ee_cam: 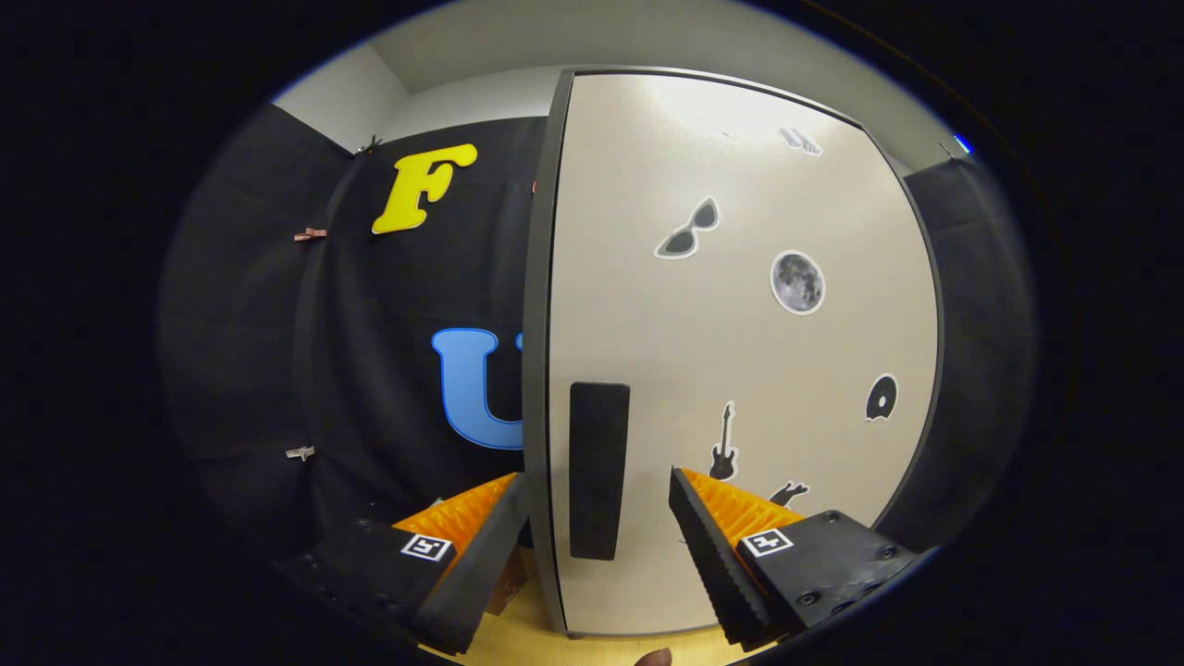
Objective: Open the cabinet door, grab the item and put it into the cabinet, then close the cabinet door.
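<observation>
Wide apart — gripper (599,490) fingers astride door handle (598,470).

A staged test booth, not a home: black cloth walls (370,370) pinned with clips (310,234) surround one sticker-covered cabinet door (740,351).

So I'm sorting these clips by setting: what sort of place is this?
Likely a staged recording booth, not a real home. Black cloth is clipped up as a wall behind a pale cabinet door dotted with stickers, standing on a light wooden surface. The open claw straddles the door's dark handle.
</observation>
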### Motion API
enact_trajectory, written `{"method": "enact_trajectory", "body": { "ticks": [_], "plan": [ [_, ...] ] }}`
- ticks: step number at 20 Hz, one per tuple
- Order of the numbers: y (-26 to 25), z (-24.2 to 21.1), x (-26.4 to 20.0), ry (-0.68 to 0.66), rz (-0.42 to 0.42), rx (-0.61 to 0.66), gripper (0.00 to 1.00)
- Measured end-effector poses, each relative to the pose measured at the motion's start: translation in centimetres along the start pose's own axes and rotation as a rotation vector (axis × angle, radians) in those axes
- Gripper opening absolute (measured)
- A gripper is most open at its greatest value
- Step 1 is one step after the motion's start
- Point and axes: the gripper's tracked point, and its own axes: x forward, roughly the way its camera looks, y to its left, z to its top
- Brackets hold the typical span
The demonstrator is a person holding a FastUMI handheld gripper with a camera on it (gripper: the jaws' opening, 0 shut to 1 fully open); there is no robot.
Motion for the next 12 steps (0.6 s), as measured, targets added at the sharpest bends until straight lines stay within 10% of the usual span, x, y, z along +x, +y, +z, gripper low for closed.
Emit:
{"method": "enact_trajectory", "body": {
  "ticks": [6, 7, 12],
  "plan": [
    [-0.2, -0.8, 2.0, -0.015, -0.048, 0.014, 0.58],
    [-0.1, -0.7, 2.1, -0.024, -0.05, 0.02, 0.39],
    [-0.2, -0.8, 1.8, 0.025, -0.001, 0.036, 0.22]
  ]
}}
